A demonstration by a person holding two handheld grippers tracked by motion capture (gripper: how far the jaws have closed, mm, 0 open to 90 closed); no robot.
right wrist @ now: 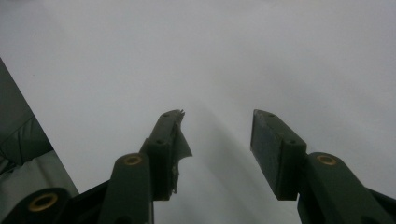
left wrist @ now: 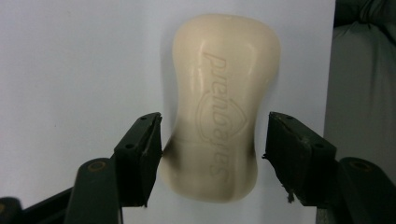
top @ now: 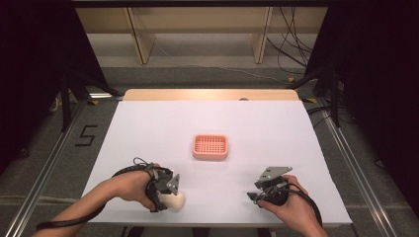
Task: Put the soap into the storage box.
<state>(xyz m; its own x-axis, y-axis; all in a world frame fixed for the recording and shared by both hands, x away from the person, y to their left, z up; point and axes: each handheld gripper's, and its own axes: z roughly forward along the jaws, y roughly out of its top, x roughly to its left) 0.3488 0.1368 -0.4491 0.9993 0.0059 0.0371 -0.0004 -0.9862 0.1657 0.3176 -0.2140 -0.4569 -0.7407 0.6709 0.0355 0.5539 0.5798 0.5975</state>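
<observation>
- High view: the left gripper [top: 170, 190] is sitting near the front edge of the white table [top: 148, 128], gripped by the person's left hand [top: 132, 186]. Its tip is hanging right over a cream bar of soap [top: 174, 200], which is lying flat on the table close to that front edge.
- High view: a pink slotted soap dish [top: 210, 147] is sitting near the middle of the table, well apart from the soap and from both grippers.
- High view: the right gripper [top: 260, 190] is resting at the front right, held by the person's right hand [top: 291, 202], with its grey three-cornered plate on top; a black cable is trailing from each gripper.
- Left gripper view: the bar of soap [left wrist: 222, 105] is lying lengthwise between the two black jaws, embossed lettering facing up. The left-hand jaw is sitting against the soap's side; the right-hand jaw is showing a thin gap of white table beside the soap. So the jaws are standing at a middling width around the bar, not yet clamping it.
- Right gripper view: the right gripper [right wrist: 217, 130] is pointing at bare white table, its jaws standing apart with nothing between them. A torn flap of pad lining is hanging off the left-hand jaw.
</observation>
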